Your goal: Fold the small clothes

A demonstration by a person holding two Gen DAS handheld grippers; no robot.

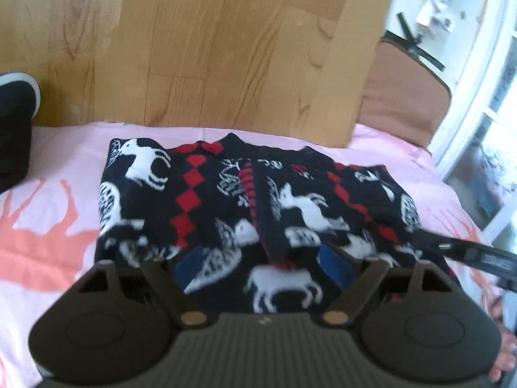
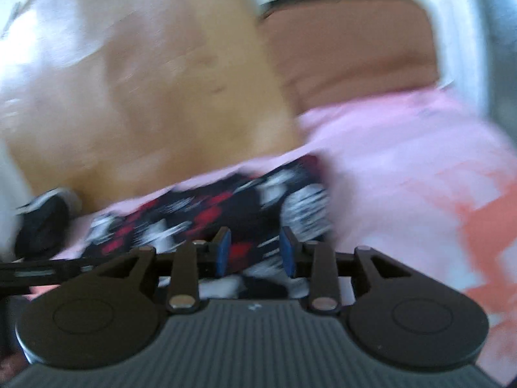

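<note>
The little black sweater point(image 1: 245, 200), covered in white animals and red diamonds, lies partly folded on the pink sheet point(image 1: 48, 258), close to the sheet's far edge with the wooden floor point(image 1: 226, 32) beyond. The left gripper point(image 1: 261, 265) hangs over its near edge, jaws spread wide with knit showing in the gap, though the blue pads are mostly buried in blur and you can't tell whether they touch the cloth. From the right wrist everything smears: the right gripper point(image 2: 255, 252) has its blue pads point(image 2: 223, 252) part way apart with the sweater point(image 2: 226, 213) showing between them, neither pad pressing on it as far as the blur allows. A dark shoe point(image 1: 16, 103) is cut off at the left, and a brown cushion point(image 1: 404, 97) sits beyond the sheet's corner.
</note>
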